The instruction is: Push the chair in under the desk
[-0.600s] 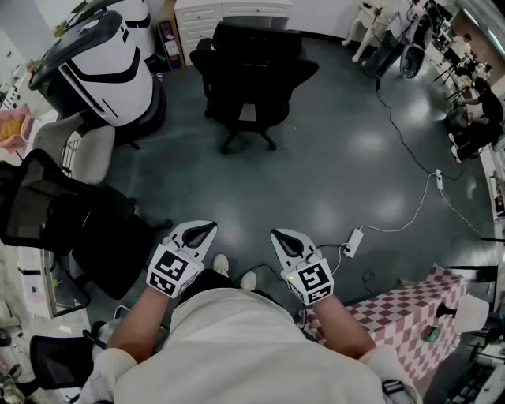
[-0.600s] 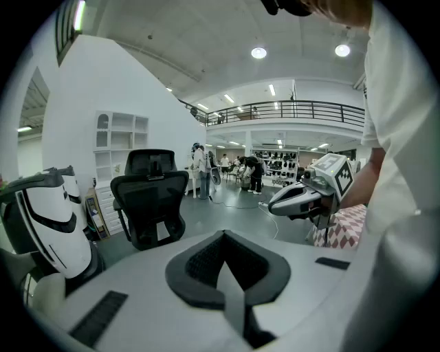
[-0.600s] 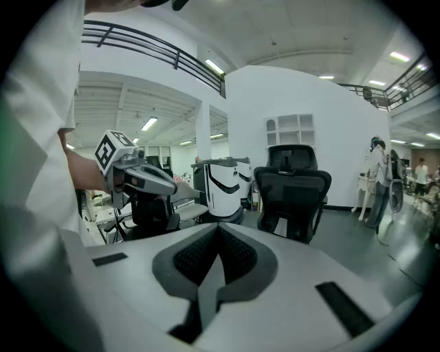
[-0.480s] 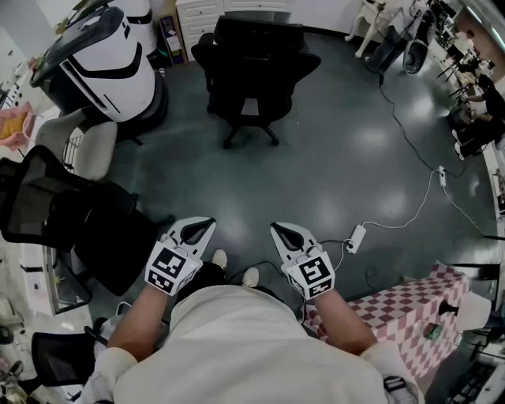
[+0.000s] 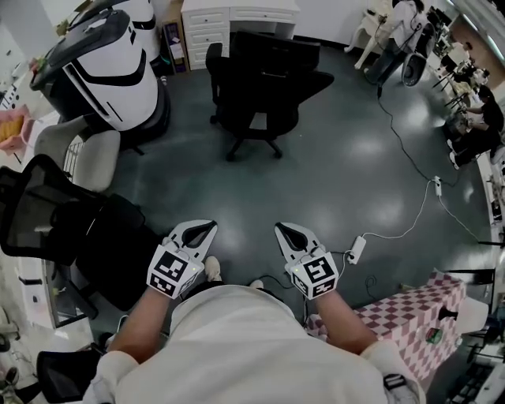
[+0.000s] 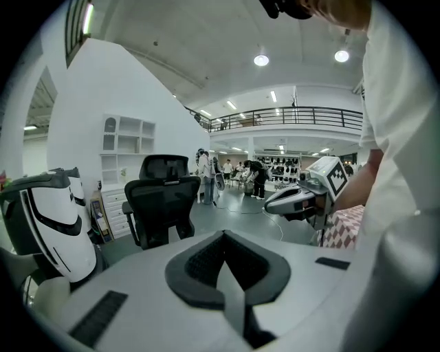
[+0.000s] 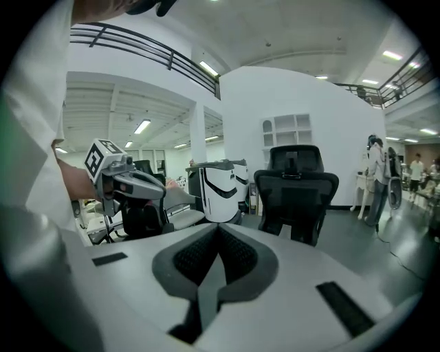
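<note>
Black high-backed office chair (image 5: 256, 87), top centre of head view, just in front of white desk (image 5: 237, 14). Left gripper (image 5: 203, 229) and right gripper (image 5: 286, 233): both jaws closed, empty.

Ahead of the left gripper (image 5: 207, 227) and right gripper (image 5: 282, 232), the black chair (image 5: 260, 87) covers the desk (image 5: 237, 12) opening, so we cannot tell how far under it sits. The desk's far side is cut off at the picture's top. In both gripper views each gripper's own body hides the chair's base. Left of the left gripper, a mesh chair (image 5: 39, 213) runs off the edge. Far right of the right gripper, the people (image 5: 477, 102) are too small for us to make out. Just behind the grippers, the shirt (image 5: 237, 347) hides most of the shoes (image 5: 211, 267).
</note>
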